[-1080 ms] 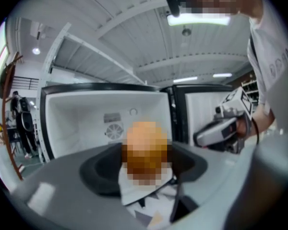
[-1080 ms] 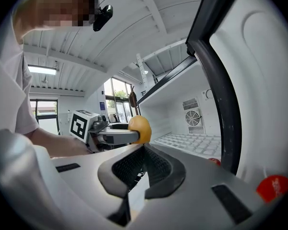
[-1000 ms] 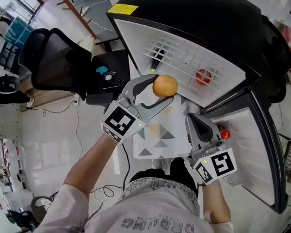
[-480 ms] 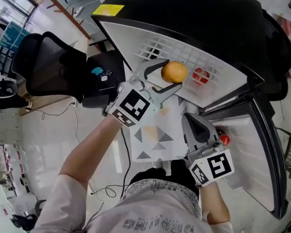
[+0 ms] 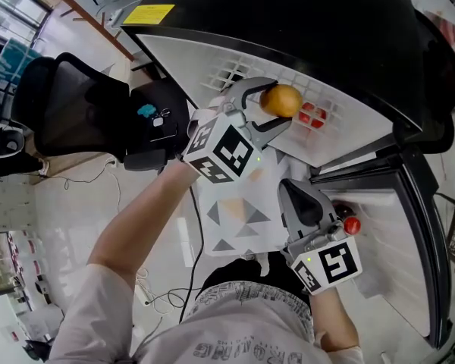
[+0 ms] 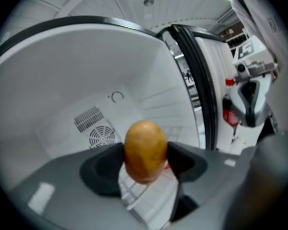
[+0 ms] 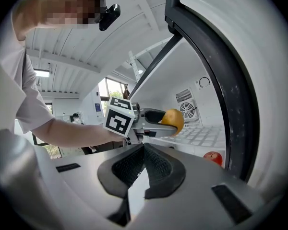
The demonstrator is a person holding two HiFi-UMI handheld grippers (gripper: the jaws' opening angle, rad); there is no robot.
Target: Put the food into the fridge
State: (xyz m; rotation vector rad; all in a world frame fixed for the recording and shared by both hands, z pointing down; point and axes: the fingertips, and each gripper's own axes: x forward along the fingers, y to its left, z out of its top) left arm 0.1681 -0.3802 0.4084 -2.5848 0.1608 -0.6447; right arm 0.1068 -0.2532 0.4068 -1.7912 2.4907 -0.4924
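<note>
My left gripper (image 5: 274, 105) is shut on an orange-yellow round fruit (image 5: 281, 100) (image 6: 145, 150) (image 7: 173, 120) and holds it inside the open fridge, just above the white wire shelf (image 5: 243, 73). A red tomato (image 5: 312, 115) (image 7: 212, 157) lies on that shelf, to the right of the fruit. The fridge's back wall shows a round fan grille (image 6: 102, 137). My right gripper (image 5: 303, 203) (image 7: 144, 169) hangs lower, outside the fridge by the door, with its jaws closed together and nothing between them.
The black fridge door (image 5: 421, 226) stands open at the right, with a small red object (image 5: 352, 225) in its white inner shelf. A black office chair (image 5: 61, 105) and a dark side table (image 5: 161, 123) stand at the left. A patterned mat (image 5: 239, 222) lies on the floor below the fridge.
My left gripper has carried the fruit up and to the right, from in front of the fridge to over the wire shelf. The right gripper has shifted only slightly.
</note>
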